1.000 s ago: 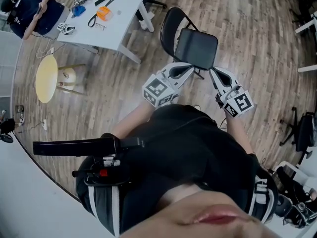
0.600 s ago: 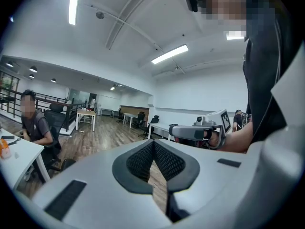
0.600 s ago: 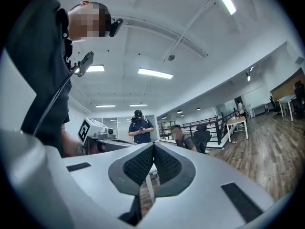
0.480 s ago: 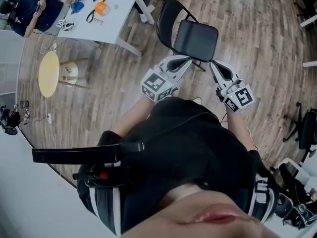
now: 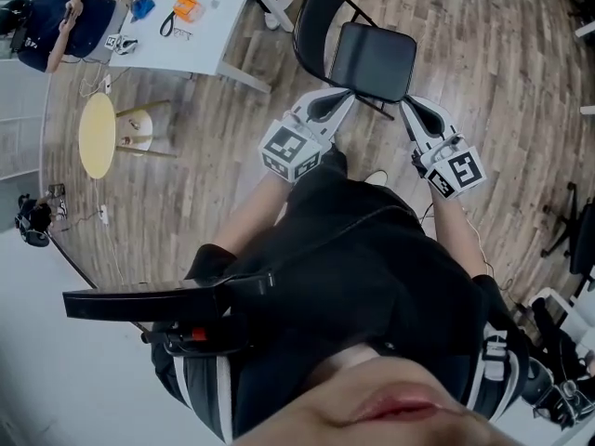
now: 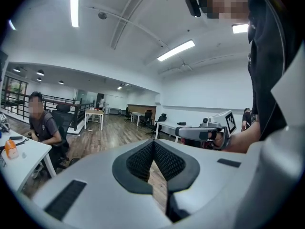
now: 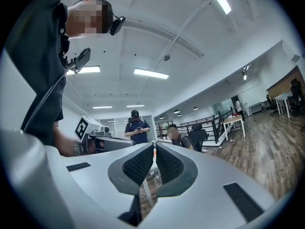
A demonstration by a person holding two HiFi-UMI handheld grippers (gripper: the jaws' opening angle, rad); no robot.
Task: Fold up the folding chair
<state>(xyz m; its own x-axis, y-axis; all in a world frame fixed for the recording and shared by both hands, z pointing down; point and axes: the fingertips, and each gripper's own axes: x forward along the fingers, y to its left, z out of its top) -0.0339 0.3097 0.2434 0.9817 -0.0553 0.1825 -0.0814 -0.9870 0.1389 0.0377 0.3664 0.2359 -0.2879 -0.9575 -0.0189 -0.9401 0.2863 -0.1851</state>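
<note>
The folding chair (image 5: 372, 59) is stood open on the wood floor (image 5: 493, 63), just ahead of the left hand-held gripper (image 5: 346, 98) and right hand-held gripper (image 5: 407, 106) (both are held closed, nothing gripped).

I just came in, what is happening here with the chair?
A person with a gripper in each hand faces the black folding chair, which stands open on the wood floor. The left gripper and the right gripper point toward it, jaws shut and empty; neither appears to touch it yet.
</note>
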